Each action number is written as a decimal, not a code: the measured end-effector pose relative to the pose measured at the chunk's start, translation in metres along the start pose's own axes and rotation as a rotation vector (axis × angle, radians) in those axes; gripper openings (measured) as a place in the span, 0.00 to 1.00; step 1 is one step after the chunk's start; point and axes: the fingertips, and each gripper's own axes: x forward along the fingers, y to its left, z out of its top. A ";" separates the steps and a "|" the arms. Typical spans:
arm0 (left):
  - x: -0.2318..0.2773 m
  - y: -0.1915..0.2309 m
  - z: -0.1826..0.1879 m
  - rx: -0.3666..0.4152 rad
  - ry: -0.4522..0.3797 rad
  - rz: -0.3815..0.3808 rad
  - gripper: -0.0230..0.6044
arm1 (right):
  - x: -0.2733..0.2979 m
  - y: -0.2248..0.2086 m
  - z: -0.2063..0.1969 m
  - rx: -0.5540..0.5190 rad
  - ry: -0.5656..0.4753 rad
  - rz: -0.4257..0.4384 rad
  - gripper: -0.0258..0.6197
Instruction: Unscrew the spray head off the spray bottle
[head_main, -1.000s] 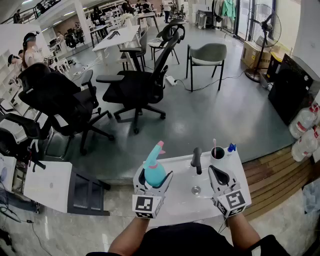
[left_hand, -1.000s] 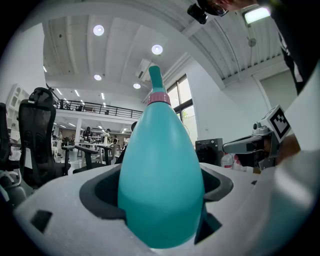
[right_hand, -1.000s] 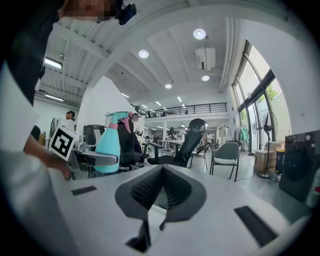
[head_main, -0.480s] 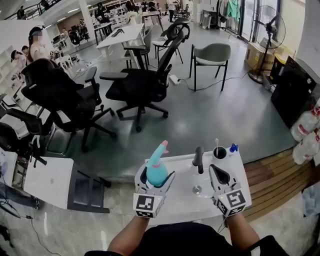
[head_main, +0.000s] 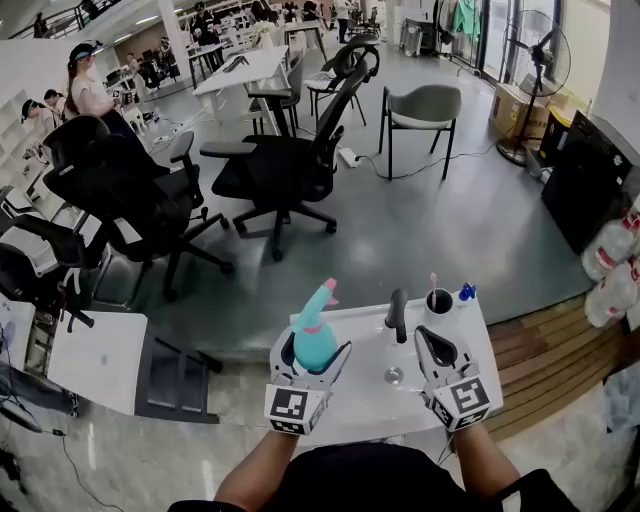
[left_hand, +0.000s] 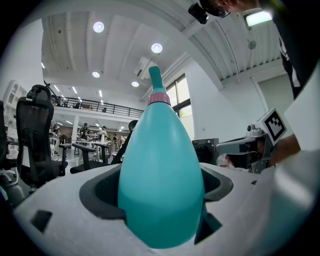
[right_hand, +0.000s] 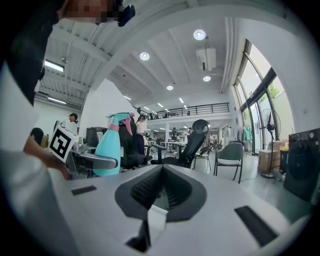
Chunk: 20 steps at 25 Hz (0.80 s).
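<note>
Over the bench (head_main: 365, 345), the left hand-held gripper (head_main: 311, 360) clamps the spray bottle (left_hand: 161, 180) upright while the right hand-held gripper (head_main: 437, 350), closed and empty alongside, likely must next spread round the spray head (head_main: 322, 298).

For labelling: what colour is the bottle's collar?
The collar is pink; left gripper view shows it best.

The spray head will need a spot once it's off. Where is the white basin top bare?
Bare: the strip of white basin top between the teal spray bottle and the black tap, and nearer, around the drain between the left gripper and right gripper. Crowded: the far right corner, with the dark cup and small blue object.
</note>
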 end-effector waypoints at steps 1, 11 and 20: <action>0.000 -0.001 0.001 0.002 -0.002 -0.006 0.72 | 0.001 0.002 0.000 0.010 0.000 0.013 0.05; -0.006 -0.004 0.000 -0.016 0.004 -0.024 0.72 | 0.008 0.049 0.022 0.093 0.002 0.233 0.12; -0.012 -0.017 -0.002 -0.015 0.012 -0.066 0.72 | 0.019 0.106 0.055 0.056 -0.022 0.406 0.27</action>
